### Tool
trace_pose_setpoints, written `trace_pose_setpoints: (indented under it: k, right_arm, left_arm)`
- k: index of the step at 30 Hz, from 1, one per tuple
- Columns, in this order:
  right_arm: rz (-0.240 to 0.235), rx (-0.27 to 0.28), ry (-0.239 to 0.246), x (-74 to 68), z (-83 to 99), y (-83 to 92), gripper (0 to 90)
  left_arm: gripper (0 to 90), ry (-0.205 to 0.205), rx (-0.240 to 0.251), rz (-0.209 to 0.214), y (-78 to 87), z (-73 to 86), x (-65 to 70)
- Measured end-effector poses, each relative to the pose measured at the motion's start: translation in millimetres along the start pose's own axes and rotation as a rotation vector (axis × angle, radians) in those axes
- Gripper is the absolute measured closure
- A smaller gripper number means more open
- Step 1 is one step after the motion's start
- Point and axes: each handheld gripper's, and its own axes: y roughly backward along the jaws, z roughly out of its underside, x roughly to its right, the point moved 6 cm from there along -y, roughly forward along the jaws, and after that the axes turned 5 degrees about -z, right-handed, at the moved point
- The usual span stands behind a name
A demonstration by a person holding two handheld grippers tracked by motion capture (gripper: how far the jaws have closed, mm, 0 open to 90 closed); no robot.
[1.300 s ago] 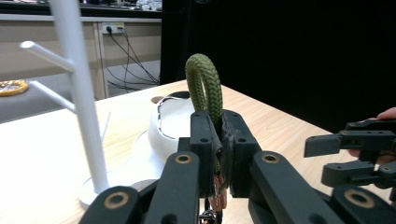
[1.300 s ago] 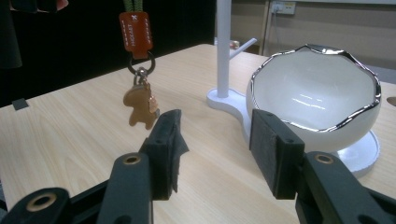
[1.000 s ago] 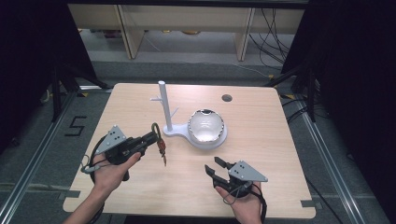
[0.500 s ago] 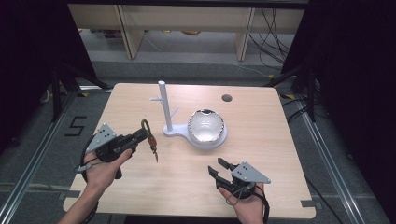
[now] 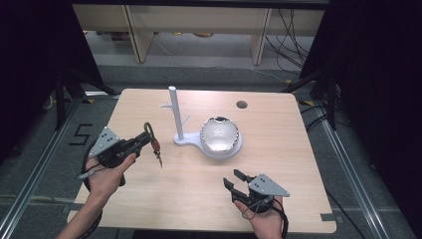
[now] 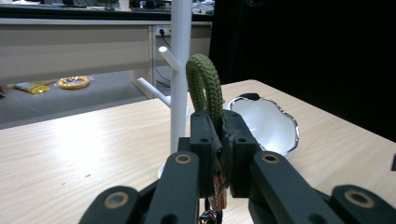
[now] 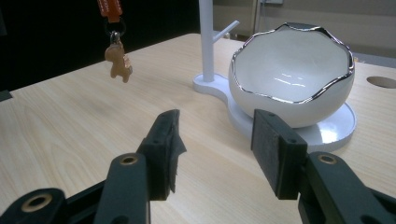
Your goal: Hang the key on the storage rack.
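My left gripper [image 5: 143, 140] is shut on a keychain with a green rope loop [image 5: 148, 128]; its orange tag and small tan charm [image 5: 158, 160] dangle below the jaws, above the table. In the left gripper view the rope loop [image 6: 206, 88] sticks up between the closed pads of that gripper [image 6: 219, 140], with the white peg stand [image 6: 180, 70] just behind it. The stand [image 5: 174, 115] rises left of the white egg-shaped bowl [image 5: 220, 135]. My right gripper [image 5: 234, 179] hovers open near the front edge, empty [image 7: 217, 140], facing the bowl [image 7: 292, 70] and the hanging charm [image 7: 117, 60].
The stand and bowl share one white base on the wooden table [image 5: 298, 149]. A round cable hole [image 5: 242, 104] sits at the back right. Shelving and cables lie beyond the far edge, and dark curtains flank both sides.
My left gripper has carried the keychain to the left and slightly away from me, further from the stand's base. The right gripper has stayed put.
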Motion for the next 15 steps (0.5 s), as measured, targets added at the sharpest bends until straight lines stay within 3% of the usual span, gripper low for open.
trace_pose_setpoints:
  k: [1, 2, 6, 8, 9, 12, 15]
  right_arm:
    - [0.001, 0.008, 0.014, 1.1, -0.1, -0.7, 52.6]
    - [0.003, 0.001, -0.006, 0.4, 0.9, 0.2, 52.6]
    - [-0.01, 0.015, -0.004, 0.7, 1.3, -0.2, 52.6]
    - [0.005, 0.014, 0.02, 3.4, 1.4, 0.8, 52.6]
    - [-0.009, 0.017, -0.011, 1.7, 2.4, 0.8, 52.6]
    - [0.011, 0.0, -0.008, 3.1, 3.3, 3.6, 52.6]
    - [0.0, 0.014, 0.004, 3.8, 3.4, 3.2, 52.6]
  left_arm:
    - [83.6, 0.001, 0.0, -0.005, -0.8, -0.1, -0.7]
    - [83.6, 0.0, 0.001, -0.007, -1.6, -0.2, -1.4]
    - [83.6, -0.001, -0.002, -0.021, -4.3, -1.0, -3.6]
    - [83.6, -0.003, -0.001, -0.029, -5.7, -1.7, -5.0]
    - [83.6, -0.005, -0.001, -0.034, -6.3, -2.0, -5.8]
    - [83.6, -0.01, 0.001, -0.052, -8.0, -3.1, -7.6]
    - [83.6, -0.013, 0.002, -0.065, -10.5, -3.7, -9.0]
